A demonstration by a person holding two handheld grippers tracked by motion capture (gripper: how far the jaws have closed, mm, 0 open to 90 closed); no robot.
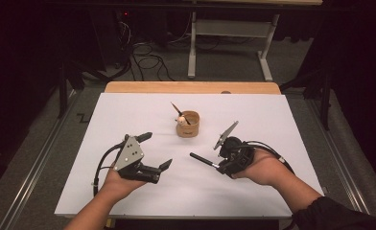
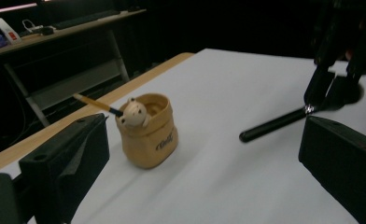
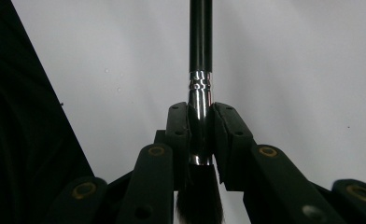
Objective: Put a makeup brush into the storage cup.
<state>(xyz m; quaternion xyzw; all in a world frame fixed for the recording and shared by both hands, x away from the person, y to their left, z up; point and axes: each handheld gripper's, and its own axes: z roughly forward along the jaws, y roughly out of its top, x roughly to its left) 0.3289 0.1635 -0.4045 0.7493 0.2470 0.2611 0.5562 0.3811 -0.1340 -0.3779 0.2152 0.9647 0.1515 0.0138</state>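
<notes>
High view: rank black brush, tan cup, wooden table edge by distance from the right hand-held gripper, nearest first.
1. Black brush: clamped in the right hand-held gripper, handle sticking out to its left.
2. Tan cup: mid-table, up and left of that gripper, a pencil leaning in it.
3. Wooden table edge: along the far side, beyond the white sheet.

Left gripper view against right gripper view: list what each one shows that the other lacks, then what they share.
Left gripper view: the tan holder with a small bear face on its rim and a pencil leaning in it, plus the left gripper with its jaws wide apart. Right gripper view: dark bristles below the silver ferrule, clamped by the right gripper. Shared: the black brush and the white table.
</notes>
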